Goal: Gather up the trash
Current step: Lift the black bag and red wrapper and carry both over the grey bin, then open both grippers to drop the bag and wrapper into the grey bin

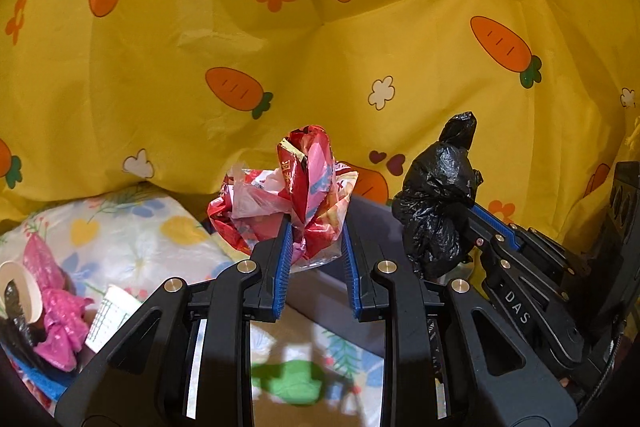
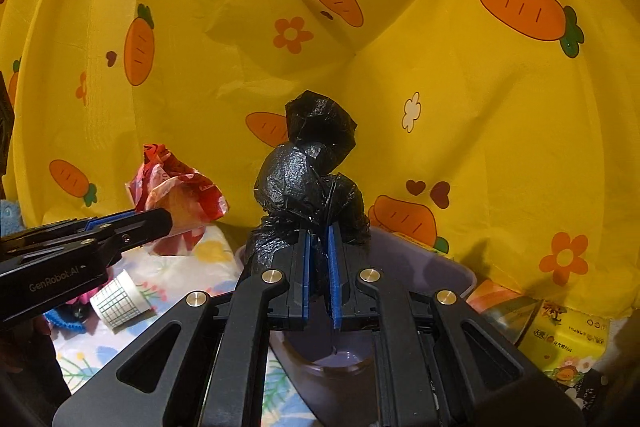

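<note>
Wrapper: red and white crumpled plastic wrapper [image 1: 304, 199] is sitting at centre of the left wrist view, clamped between the left gripper [image 1: 316, 247] fingers [image 1: 280, 267].
Bag: black plastic bag [image 2: 312, 183], bunched into a lump, is being pinched at its lower folds by the right gripper [image 2: 318, 255], fingers nearly together on it.
Handling: both are looking light, soft and crushable, probably slippery film; gripping a thick wad of folds seems safer than a loose edge.
Bin: purple bin [image 2: 432, 267] is lying just beneath the black bag, likely the drop spot.
Left view only: pink bag [image 1: 60, 311] and paper cup [image 1: 22, 291] are waiting at lower left on the floral surface [image 1: 132, 235].
Right view only: yellow tissue pack [image 2: 568, 343] is showing at lower right.
</note>
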